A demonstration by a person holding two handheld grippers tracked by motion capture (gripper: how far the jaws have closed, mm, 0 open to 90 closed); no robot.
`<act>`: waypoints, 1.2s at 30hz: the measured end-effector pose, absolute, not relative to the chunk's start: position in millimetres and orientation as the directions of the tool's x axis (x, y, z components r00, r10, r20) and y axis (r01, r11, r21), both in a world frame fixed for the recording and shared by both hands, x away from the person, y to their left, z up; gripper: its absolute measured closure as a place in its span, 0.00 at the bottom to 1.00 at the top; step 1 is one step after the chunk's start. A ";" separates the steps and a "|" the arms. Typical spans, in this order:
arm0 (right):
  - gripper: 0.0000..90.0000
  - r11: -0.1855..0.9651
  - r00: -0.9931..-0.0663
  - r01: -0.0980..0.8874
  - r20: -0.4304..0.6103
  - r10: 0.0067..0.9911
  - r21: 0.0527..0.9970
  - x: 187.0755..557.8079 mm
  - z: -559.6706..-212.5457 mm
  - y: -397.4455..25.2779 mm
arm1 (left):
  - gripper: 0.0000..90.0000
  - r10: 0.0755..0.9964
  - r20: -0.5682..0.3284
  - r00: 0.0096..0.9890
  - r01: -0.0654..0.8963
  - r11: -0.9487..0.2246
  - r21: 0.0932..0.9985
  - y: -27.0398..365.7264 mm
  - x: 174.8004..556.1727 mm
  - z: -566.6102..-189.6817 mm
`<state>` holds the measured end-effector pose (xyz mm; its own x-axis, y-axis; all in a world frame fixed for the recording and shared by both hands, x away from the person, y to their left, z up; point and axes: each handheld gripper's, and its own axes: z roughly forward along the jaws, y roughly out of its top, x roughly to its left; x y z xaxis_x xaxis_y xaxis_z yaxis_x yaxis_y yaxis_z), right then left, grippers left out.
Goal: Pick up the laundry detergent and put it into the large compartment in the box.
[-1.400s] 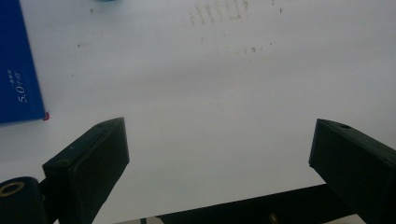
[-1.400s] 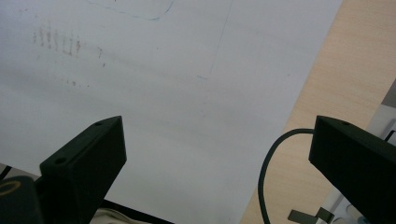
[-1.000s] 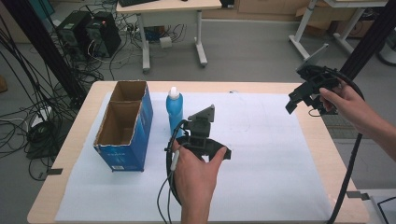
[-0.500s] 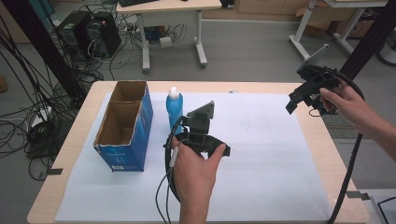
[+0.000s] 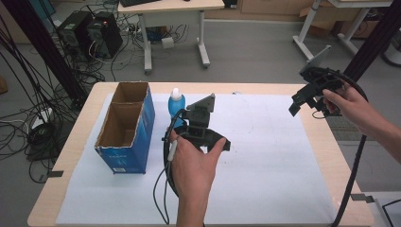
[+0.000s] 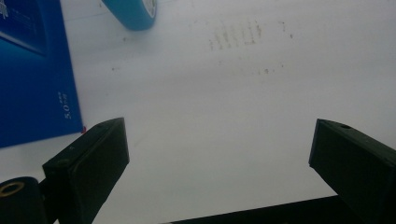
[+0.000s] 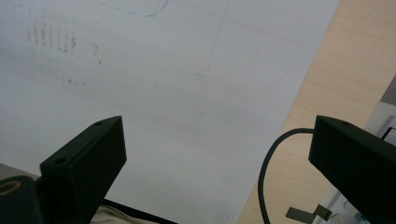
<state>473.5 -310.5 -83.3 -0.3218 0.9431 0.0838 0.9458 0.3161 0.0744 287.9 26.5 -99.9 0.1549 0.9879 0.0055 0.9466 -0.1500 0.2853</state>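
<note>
The left tongs [image 5: 208, 135] hover spread wide and empty just beside the blue bottle [image 5: 176, 107], which stands upright (white cap up) on the white-papered surface [image 5: 265, 165], close against the open blue box [image 5: 125, 127]. The right tongs [image 5: 307, 97], equally spread, hang above the surface's far right edge.

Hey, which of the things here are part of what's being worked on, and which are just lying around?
In the job:
left gripper, open
blue bottle, standing
blue cardboard box, open-topped

Just about:
right gripper, open, held off at the table's edge
white sheet
computer towers on the floor
</note>
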 end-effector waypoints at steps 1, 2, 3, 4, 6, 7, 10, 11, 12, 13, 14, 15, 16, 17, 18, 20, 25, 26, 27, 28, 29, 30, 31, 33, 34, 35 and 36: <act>0.04 0.317 -0.322 0.946 0.083 0.943 0.073 473.5 -83.3 -310.0 | 0.06 0.988 0.009 0.155 0.946 -0.151 0.286 26.8 288.4 -99.1; 0.04 0.317 -0.323 0.946 0.085 0.943 0.074 473.3 -83.3 -310.2 | 0.06 0.988 0.012 0.153 0.946 -0.150 0.287 26.9 289.1 -97.9; 0.04 0.317 -0.322 0.946 0.084 0.943 0.075 473.1 -83.1 -310.0 | 0.06 0.988 0.016 0.154 0.946 -0.152 0.287 27.5 290.3 -96.2; 0.04 0.316 -0.322 0.946 0.084 0.943 0.076 473.0 -83.0 -309.8 | 0.06 0.988 0.017 0.153 0.945 -0.151 0.289 27.6 290.5 -95.6; 0.04 0.316 -0.322 0.946 0.083 0.943 0.075 473.3 -83.1 -309.6 | 0.06 0.989 0.023 0.149 0.944 -0.149 0.294 28.2 292.2 -93.1; 0.04 0.316 -0.322 0.946 0.082 0.943 0.074 473.5 -83.3 -309.3 | 0.06 0.988 0.024 0.151 0.944 -0.151 0.293 29.0 293.6 -91.8; 0.04 0.316 -0.321 0.946 0.080 0.944 0.071 474.4 -84.0 -308.3 | 0.06 0.989 0.029 0.148 0.943 -0.150 0.298 30.8 296.7 -89.0; 0.04 0.315 -0.321 0.946 0.080 0.944 0.071 474.7 -84.2 -308.0 | 0.06 0.989 0.026 0.148 0.943 -0.149 0.298 32.6 298.6 -87.6; 0.04 0.315 -0.321 0.946 0.080 0.944 0.071 474.7 -84.2 -308.0 | 0.06 0.989 0.024 0.147 0.942 -0.147 0.302 33.9 299.4 -86.5; 0.04 0.316 -0.321 0.946 0.080 0.944 0.070 475.1 -84.3 -307.9 | 0.06 0.989 0.026 0.146 0.942 -0.147 0.302 35.1 300.9 -85.1; 0.04 0.316 -0.321 0.946 0.080 0.944 0.070 475.4 -84.4 -307.7 | 0.06 0.989 0.027 0.144 0.941 -0.145 0.304 36.0 302.2 -83.7; 0.04 0.314 -0.319 0.947 0.080 0.944 0.070 475.7 -84.5 -307.3 | 0.06 0.989 0.029 0.143 0.941 -0.145 0.306 37.0 303.5 -82.2; 0.04 0.315 -0.320 0.947 0.080 0.944 0.069 476.0 -84.7 -307.0 | 0.06 0.990 0.029 0.139 0.940 -0.141 0.311 38.0 304.5 -80.9; 0.04 0.315 -0.320 0.947 0.079 0.944 0.069 476.4 -85.0 -306.8 | 0.06 0.990 0.032 0.139 0.939 -0.142 0.313 39.2 306.0 -79.2; 0.04 0.314 -0.319 0.947 0.078 0.944 0.068 476.6 -85.2 -306.3 | 0.06 0.990 0.035 0.136 0.939 -0.140 0.313 40.0 307.8 -77.6; 0.04 0.315 -0.319 0.947 0.077 0.945 0.067 477.1 -85.6 -305.7 | 0.06 0.991 0.037 0.131 0.938 -0.136 0.320 42.2 310.7 -75.1; 0.04 0.317 -0.321 0.947 0.082 0.944 0.060 478.4 -86.0 -304.8 | 0.06 0.990 0.046 0.131 0.936 -0.139 0.324 45.1 320.1 -69.2; 0.04 0.318 -0.322 0.946 0.081 0.943 0.059 478.3 -85.8 -304.2 | 0.06 0.990 0.046 0.133 0.935 -0.140 0.325 46.0 321.8 -68.0; 0.04 0.320 -0.324 0.946 0.081 0.943 0.059 478.0 -85.5 -303.6 | 0.06 0.990 0.047 0.134 0.935 -0.142 0.326 46.6 323.1 -66.8; 0.04 0.321 -0.325 0.945 0.082 0.942 0.060 477.8 -85.4 -303.4 | 0.06 0.990 0.049 0.133 0.933 -0.142 0.331 47.2 324.3 -65.6; 0.04 0.321 -0.325 0.945 0.081 0.942 0.059 477.7 -85.1 -302.8 | 0.06 0.990 0.050 0.132 0.933 -0.141 0.332 48.1 326.0 -63.9; 0.04 0.323 -0.327 0.945 0.079 0.942 0.058 477.5 -84.9 -302.2 | 0.06 0.990 0.051 0.129 0.932 -0.139 0.335 49.1 327.3 -62.4; 0.04 0.324 -0.327 0.945 0.078 0.942 0.057 477.5 -84.7 -301.6 | 0.06 0.991 0.051 0.127 0.930 -0.137 0.342 50.2 328.1 -61.0; 0.04 0.323 -0.327 0.944 0.079 0.942 0.057 477.4 -84.6 -301.3 | 0.06 0.991 0.055 0.125 0.928 -0.136 0.347 51.5 330.6 -58.1; 0.04 0.325 -0.328 0.944 0.077 0.941 0.057 477.5 -84.6 -300.8 | 0.06 0.991 0.054 0.126 0.928 -0.137 0.347 52.3 332.6 -56.7; 0.04 0.325 -0.328 0.944 0.076 0.941 0.054 478.2 -85.0 -299.9 | 0.06 0.991 0.057 0.125 0.926 -0.137 0.353 53.0 335.3 -54.9; 0.04 0.324 -0.327 0.945 0.077 0.942 0.052 478.8 -85.3 -299.4 | 0.06 0.991 0.057 0.125 0.926 -0.137 0.353 53.0 335.3 -54.9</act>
<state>478.8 -299.4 -85.3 -0.3275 0.9418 0.0765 0.9446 0.3242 0.0517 335.3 53.0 -54.9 0.1250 0.9905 0.0565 0.9256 -0.1369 0.3530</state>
